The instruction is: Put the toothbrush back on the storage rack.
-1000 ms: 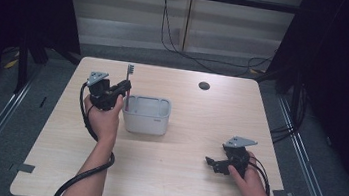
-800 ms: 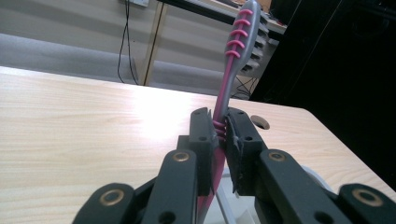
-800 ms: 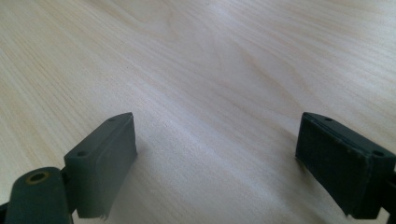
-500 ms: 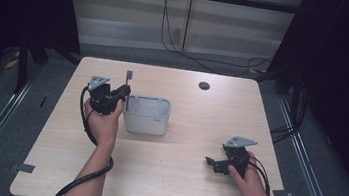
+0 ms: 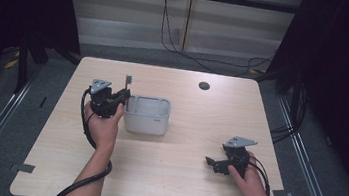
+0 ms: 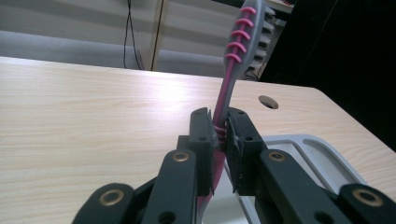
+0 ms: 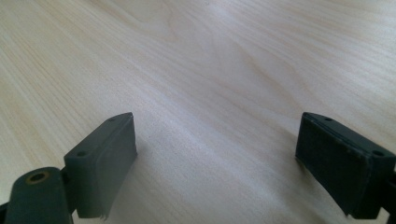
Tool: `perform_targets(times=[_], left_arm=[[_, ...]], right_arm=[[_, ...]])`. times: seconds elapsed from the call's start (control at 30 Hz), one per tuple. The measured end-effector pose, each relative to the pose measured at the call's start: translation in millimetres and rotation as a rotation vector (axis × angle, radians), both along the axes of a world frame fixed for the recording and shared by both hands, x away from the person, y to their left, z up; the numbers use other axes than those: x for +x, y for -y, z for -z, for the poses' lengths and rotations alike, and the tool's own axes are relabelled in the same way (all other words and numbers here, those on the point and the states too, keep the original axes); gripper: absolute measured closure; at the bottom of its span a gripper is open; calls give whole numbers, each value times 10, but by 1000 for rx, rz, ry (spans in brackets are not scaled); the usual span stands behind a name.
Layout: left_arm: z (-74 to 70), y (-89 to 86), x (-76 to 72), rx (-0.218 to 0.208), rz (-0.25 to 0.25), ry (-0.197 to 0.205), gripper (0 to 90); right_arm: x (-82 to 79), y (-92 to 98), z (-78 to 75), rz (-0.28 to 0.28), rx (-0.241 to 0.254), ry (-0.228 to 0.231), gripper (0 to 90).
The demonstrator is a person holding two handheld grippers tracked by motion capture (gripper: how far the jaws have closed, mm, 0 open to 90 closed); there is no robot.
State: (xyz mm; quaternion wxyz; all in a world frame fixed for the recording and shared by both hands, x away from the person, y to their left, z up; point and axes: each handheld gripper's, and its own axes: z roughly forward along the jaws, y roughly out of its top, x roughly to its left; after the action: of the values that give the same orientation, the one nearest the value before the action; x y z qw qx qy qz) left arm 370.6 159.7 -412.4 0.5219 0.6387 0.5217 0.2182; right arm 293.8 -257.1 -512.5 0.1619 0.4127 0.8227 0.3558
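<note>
little has shifted since the earlier frame: the left gripper [image 6: 219, 140] has eased only slightly beside the grey plastic bin [image 5: 146, 115]. its black jaws are clamped on a toothbrush [image 6: 233, 70], slim pink-and-grey handle ribbed with pink rubber, long axis upright, bristled head topmost. the right gripper [image 7: 215, 158] rests with jaws wide apart over the pale wood-grain table [image 5: 177, 179].

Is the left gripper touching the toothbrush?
Touching. In the left gripper view, the left gripper has both jaws clamped on the pink toothbrush handle, no gap on either side.
</note>
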Motion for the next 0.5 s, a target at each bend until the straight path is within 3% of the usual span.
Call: perform_targets(times=[0.5], left_arm=[[12, 10, -93, 66, 21, 6, 814]], right_arm=[[0, 0, 0, 0, 0, 0, 117]])
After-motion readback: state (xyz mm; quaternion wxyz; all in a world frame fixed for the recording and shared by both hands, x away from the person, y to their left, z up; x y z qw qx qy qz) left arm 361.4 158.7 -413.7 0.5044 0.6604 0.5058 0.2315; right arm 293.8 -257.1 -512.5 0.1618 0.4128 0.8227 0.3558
